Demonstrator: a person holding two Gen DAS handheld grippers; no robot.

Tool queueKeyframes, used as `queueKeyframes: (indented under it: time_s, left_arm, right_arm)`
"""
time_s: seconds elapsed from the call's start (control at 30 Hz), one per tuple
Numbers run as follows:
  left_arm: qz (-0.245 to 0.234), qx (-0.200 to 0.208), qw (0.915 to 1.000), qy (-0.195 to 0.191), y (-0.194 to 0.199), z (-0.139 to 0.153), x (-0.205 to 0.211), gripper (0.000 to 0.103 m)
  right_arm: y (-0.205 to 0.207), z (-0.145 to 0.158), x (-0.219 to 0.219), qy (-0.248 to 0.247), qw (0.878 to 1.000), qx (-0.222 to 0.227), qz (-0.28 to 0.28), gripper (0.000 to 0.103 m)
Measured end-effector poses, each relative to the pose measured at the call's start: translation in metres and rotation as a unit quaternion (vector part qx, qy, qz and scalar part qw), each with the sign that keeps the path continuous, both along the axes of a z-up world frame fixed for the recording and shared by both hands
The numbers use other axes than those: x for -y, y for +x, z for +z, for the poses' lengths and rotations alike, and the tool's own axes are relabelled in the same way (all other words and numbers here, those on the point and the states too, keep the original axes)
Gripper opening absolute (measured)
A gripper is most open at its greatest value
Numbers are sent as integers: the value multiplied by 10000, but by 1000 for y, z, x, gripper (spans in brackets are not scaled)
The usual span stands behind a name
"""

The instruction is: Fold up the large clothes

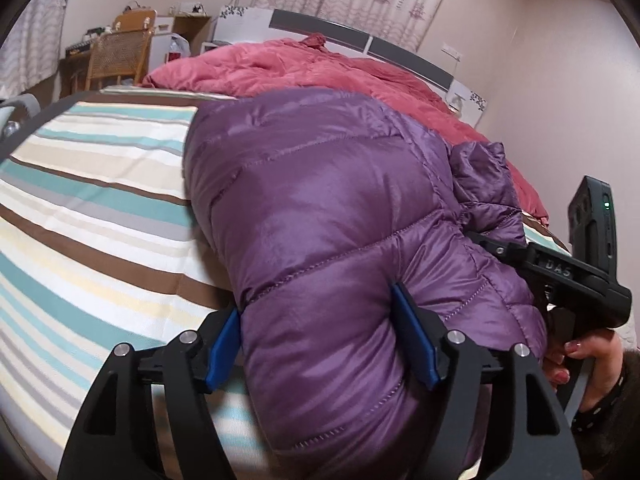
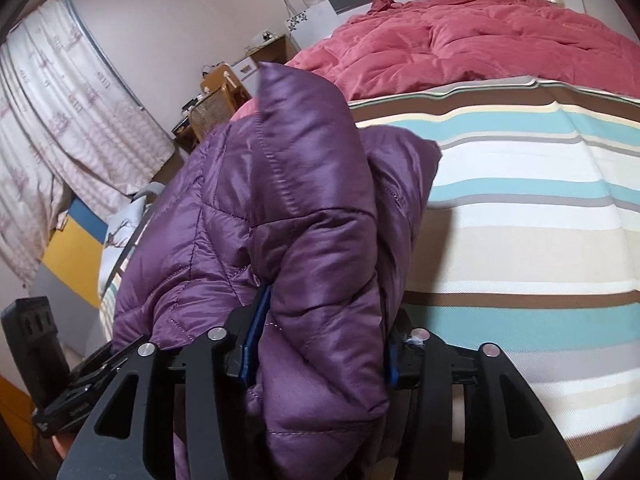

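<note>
Currently, the purple down jacket (image 1: 320,184) lies bundled on the striped sheet (image 1: 100,184) of the bed, and both claws engage it at its near edge.

Left claw (image 1: 316,312): clenched on the jacket. A thick quilted fold fills the whole gap between the two blue pads (image 1: 222,344), and the fabric bulges above and ahead of them. The rest of the jacket extends forward from this claw and to its right. Bare striped sheet lies to the left of this claw and beneath it.

Right claw (image 2: 326,316): clenched on the jacket. A padded fold sits between its blue pads; the left pad is partly buried in the fabric and the right pad rests against the fold's side. From this claw the jacket rises ahead in a tall ridge and spreads to its left. Bare striped sheet lies to the right of this claw.

In the left wrist view, the right claw enters the jacket from the right side, close beside the left claw, and a hand (image 1: 592,360) grips its handle.

Beyond the jacket, farther ahead of both claws, a pink quilt (image 1: 300,68) lies crumpled against the headboard (image 1: 400,46). A cane-backed chair (image 1: 120,48) stands off the bed, far ahead and to the left of the left claw.
</note>
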State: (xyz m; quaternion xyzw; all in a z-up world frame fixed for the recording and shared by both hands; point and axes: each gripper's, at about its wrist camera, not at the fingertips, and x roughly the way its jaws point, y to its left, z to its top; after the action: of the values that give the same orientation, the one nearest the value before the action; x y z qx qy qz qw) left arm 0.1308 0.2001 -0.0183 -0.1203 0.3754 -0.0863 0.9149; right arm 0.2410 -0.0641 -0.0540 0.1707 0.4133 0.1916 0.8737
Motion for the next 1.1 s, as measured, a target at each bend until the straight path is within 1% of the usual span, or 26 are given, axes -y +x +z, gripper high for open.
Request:
queueKeyframes:
  time_s: [0.1,0.17,0.23,0.27,0.3,0.33,0.4,0.43,0.5,0.53,0.57,0.6,0.67,0.77,0.87,1.0,1.1]
  left_arm:
    - [151,168,9995,241,-21,12,-1,77]
    - [323,391,9984,239,-28,26,-6,78]
    - [508,623,9964,257,-33,41,-10,79]
    - [572,718,9953,305,-33,50,-9,79]
    - [606,733,9947,379,-31,55,-8,79]
    - [614,711,9944,487,-25,61,-5,79]
    - [516,695,9947,548,-9,68,3,79]
    - [490,655,9945,658,1,69,8,79]
    - [392,532,9936,911,22,66,18,78]
    - [367,473,9933,989,28,64,21,77]
    - [348,379,9927,1086,34,61,24,75]
    - [312,226,9922,1187,46,52,27,73]
    - [302,91,9913,1280,52,43,33,74]
    - [264,113,9911,1301,58,29,35,77]
    - [205,146,9910,1311,60,19,36,78]
    - [211,105,9922,1227,64,10,36,79]
    - [229,149,9913,1289,64,6,39,79]
  right_arm:
    - [-15,15,0,-152,9995,234,-119,57]
    - [-27,26,6,-243,9985,436,-225,57]
    - [-38,41,15,-374,9955,724,-491,57]
    - [-42,48,17,-333,9942,871,-539,57]
    - [-44,55,17,-308,9931,985,-554,55]
    - [-45,62,14,-328,9921,1095,-522,43]
    - [-38,70,2,-469,9921,1131,-291,35]
    - [-33,72,-6,-595,9921,1093,-155,31]
    - [-21,72,-25,-908,9902,1056,60,30]
    - [-12,70,-33,-1128,9883,1026,85,30]
    - [-5,66,-37,-1218,9881,941,77,30]
    - [1,63,-38,-1221,9888,857,60,30]
    - [16,51,-40,-1270,9901,592,-16,30]
    - [31,31,-41,-1393,9895,373,-68,30]
    - [40,15,-40,-1337,9907,245,-92,30]
    - [47,2,-39,-1317,9908,290,-99,29]
    - [46,-3,-39,-1324,9904,368,-127,29]
